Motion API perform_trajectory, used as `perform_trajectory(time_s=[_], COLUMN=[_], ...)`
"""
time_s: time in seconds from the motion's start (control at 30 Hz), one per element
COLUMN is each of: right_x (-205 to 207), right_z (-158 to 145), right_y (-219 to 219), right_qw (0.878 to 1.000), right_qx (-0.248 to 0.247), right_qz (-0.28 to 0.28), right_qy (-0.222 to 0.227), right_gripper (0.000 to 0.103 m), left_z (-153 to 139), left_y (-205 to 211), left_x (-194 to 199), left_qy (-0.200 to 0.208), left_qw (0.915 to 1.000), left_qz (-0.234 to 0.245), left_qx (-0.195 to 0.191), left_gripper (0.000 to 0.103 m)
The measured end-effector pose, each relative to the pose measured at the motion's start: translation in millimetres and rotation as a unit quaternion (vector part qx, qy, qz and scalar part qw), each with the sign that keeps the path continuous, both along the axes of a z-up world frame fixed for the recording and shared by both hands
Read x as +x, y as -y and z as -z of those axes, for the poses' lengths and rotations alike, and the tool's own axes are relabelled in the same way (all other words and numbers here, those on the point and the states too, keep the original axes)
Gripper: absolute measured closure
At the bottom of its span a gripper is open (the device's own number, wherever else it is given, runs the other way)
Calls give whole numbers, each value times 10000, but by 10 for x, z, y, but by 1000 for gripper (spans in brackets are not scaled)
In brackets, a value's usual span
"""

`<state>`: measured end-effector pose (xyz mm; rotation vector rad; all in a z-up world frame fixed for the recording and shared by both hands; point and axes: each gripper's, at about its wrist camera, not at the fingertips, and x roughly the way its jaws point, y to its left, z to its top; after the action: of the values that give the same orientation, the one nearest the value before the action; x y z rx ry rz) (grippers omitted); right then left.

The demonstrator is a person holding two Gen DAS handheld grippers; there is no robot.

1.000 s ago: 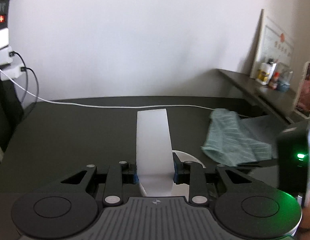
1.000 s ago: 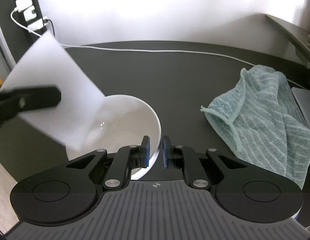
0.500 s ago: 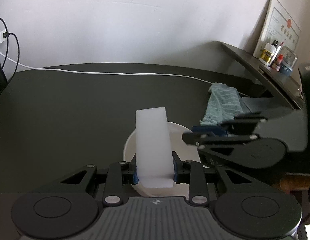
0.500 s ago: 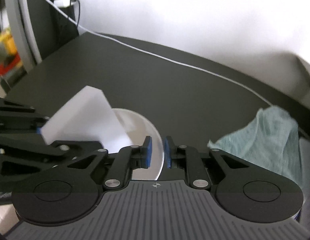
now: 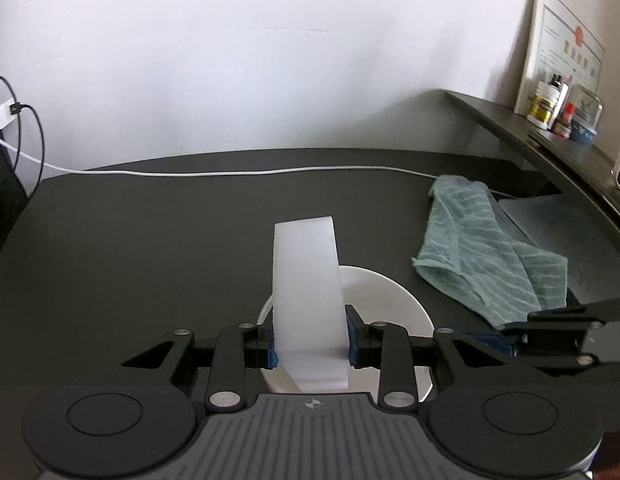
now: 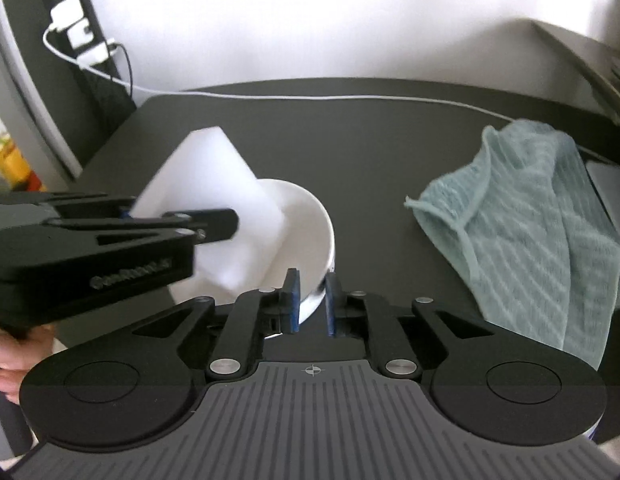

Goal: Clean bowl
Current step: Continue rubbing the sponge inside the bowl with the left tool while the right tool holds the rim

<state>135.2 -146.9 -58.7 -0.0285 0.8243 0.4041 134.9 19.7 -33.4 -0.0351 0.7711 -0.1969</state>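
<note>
A white bowl (image 5: 390, 304) sits on the dark table (image 5: 150, 240). My left gripper (image 5: 310, 344) is shut on a tall white sponge block (image 5: 306, 280) that stands over the bowl's left part. In the right wrist view the sponge (image 6: 206, 184) leans into the bowl (image 6: 306, 220), with the left gripper (image 6: 178, 212) clamped across it. My right gripper (image 6: 313, 300) is shut on the bowl's near rim, one finger inside and one outside. Its fingers (image 5: 490, 342) reach the bowl from the right in the left wrist view.
A crumpled teal towel (image 6: 542, 232) lies right of the bowl, partly on a grey flat pad (image 5: 570, 240). A white cable (image 5: 270, 171) runs along the table's back edge. A shelf at the right holds small bottles (image 5: 550, 108). A power strip (image 6: 70, 0) hangs back left.
The sponge has come down from above the bowl and now leans into it. Both wrist views have swung. The right gripper has stayed clamped on the rim.
</note>
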Motion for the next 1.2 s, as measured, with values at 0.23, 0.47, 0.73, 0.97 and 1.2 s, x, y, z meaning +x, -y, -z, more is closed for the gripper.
perform_trajectory(time_s=[0.23, 0.47, 0.73, 0.97, 1.2], right_x=[161, 257, 202, 200, 200], right_z=[-8, 122, 142, 121, 105], right_y=[-44, -76, -121, -86, -108], right_qw=[9996, 9989, 9981, 9984, 9985], right_qx=[-34, -79, -143, -76, -166], right_qz=[23, 267, 395, 419, 389], right_qy=[274, 380, 447, 360, 347], right_gripper=[84, 99, 99, 98, 98], left_z=[-29, 50, -161, -217, 13], left_y=[-114, -159, -229, -183, -82], left_x=[-136, -7, -157, -212, -89], left_qy=[-244, -265, 50, -8, -127], left_qw=[9988, 9976, 9983, 9982, 9992], left_qz=[-47, -266, -329, -98, -132], left_qx=[-422, -574, -487, -594, -353], left_gripper=[74, 73, 74, 74, 74])
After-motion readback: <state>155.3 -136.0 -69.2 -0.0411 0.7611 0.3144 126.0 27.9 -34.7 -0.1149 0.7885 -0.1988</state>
